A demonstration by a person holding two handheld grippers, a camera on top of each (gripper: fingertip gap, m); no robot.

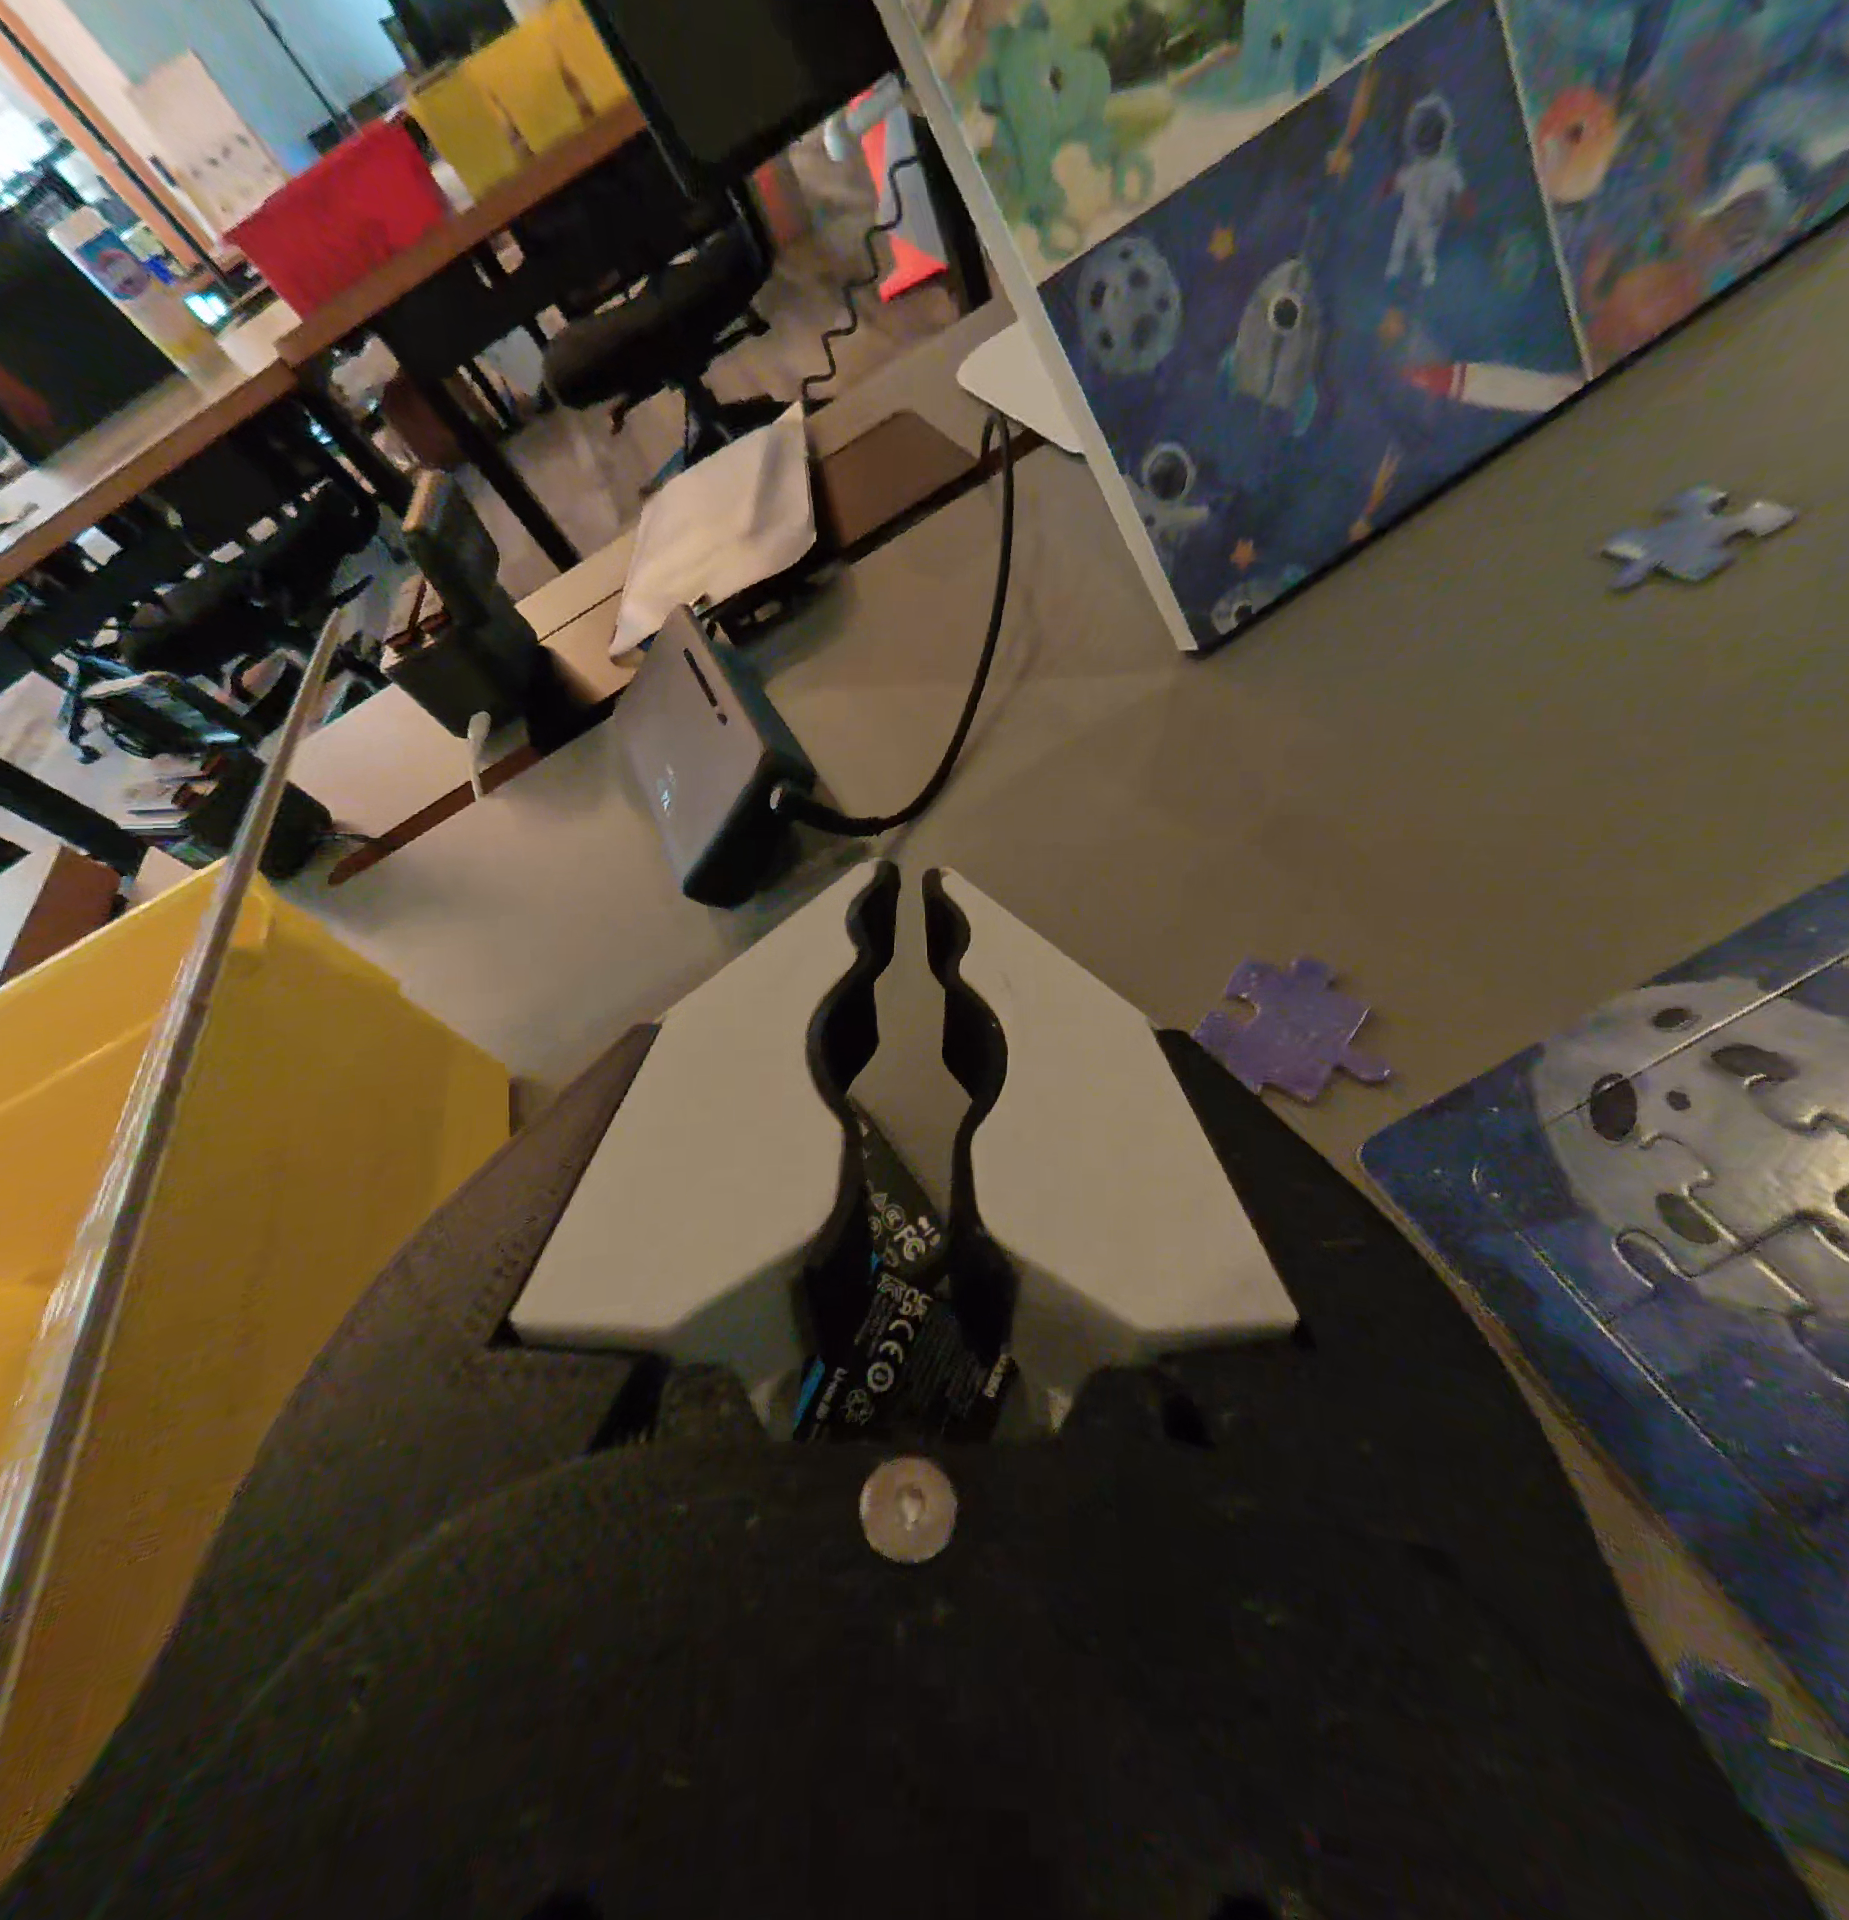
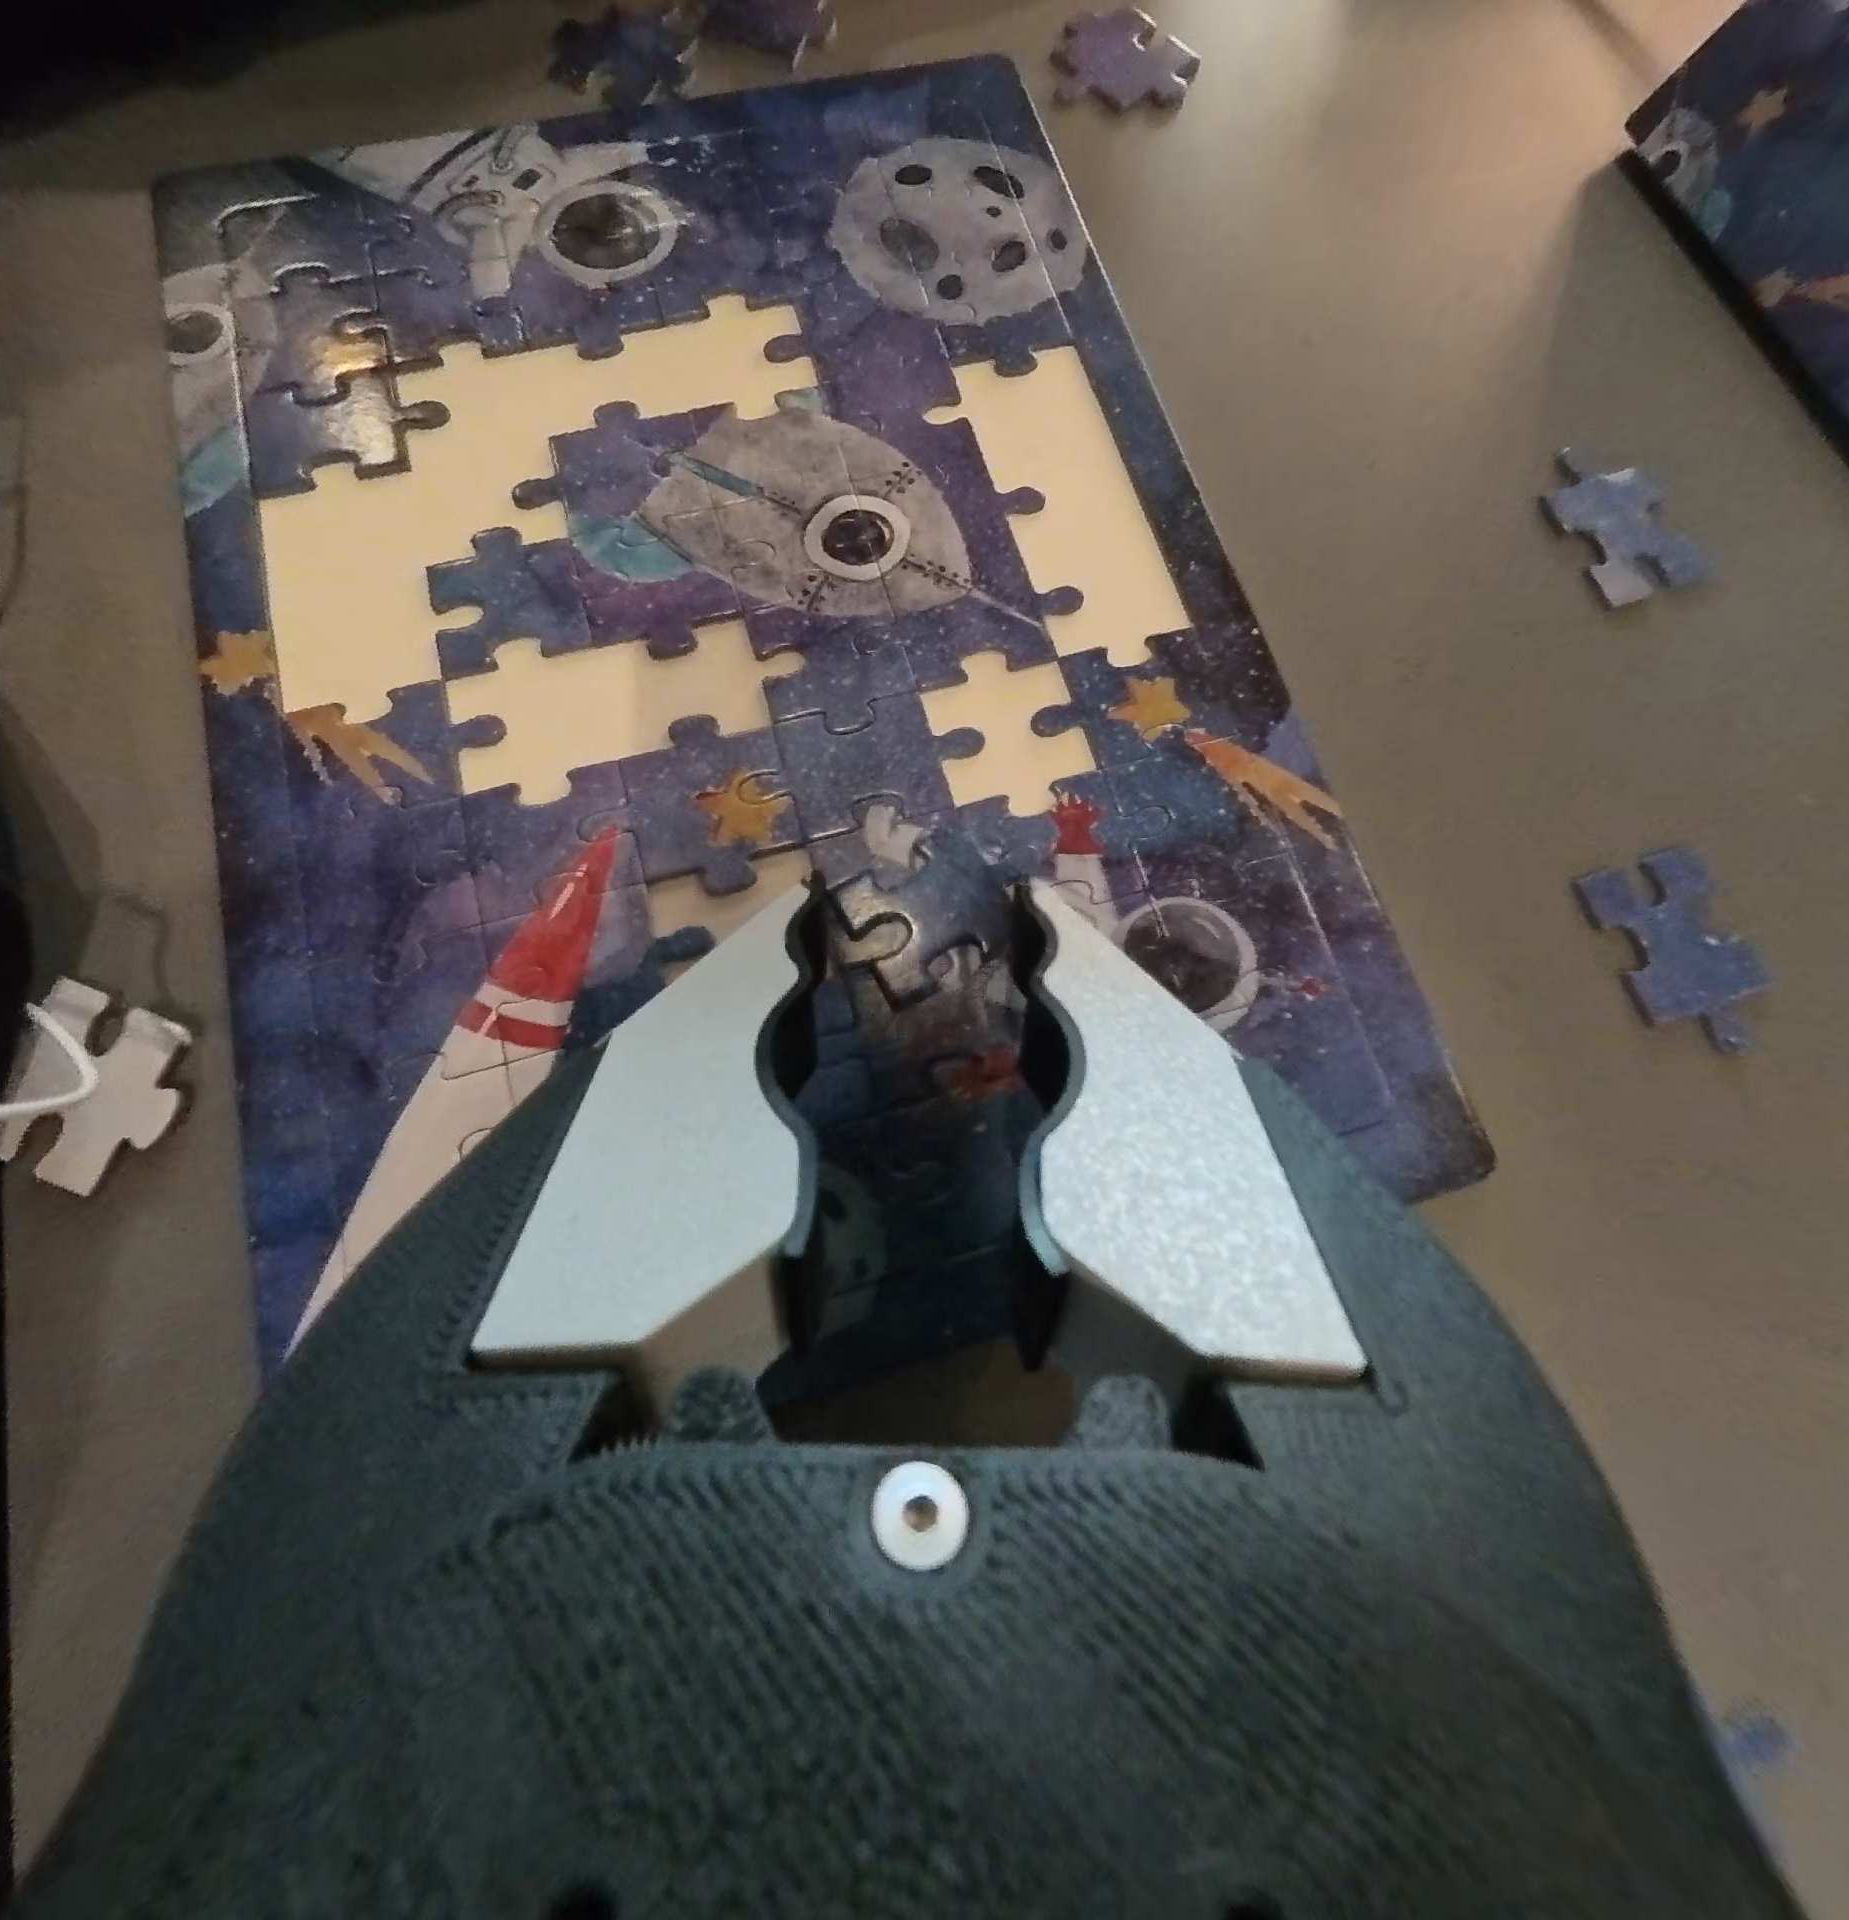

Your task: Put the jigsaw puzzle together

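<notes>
The space-themed jigsaw (image 2: 1252, 582) lies flat on the grey table, with several cream gaps (image 2: 359, 582) in its middle. My right gripper (image 2: 920, 894) hovers low over its near part, shut on a dark puzzle piece (image 2: 899, 935) held between the fingertips. Loose pieces lie to the right (image 2: 1626, 530) (image 2: 1678, 945) and beyond the far edge (image 2: 1122, 57). A face-down white piece (image 2: 99, 1081) lies to the left. My left gripper (image 1: 904, 883) is shut and empty, left of the puzzle's corner (image 1: 1626, 1247), with a purple piece (image 1: 1289, 1023) near its right side.
The puzzle box with the space picture (image 1: 1315, 343) stands upright at the back, a blue-grey piece (image 1: 1694, 535) before it. A grey device with a black cable (image 1: 712, 769) sits just ahead of the left gripper. A yellow bin (image 1: 224, 1143) stands at the left. The gap from one gripper's tips to the other's is roughly 30 centimetres.
</notes>
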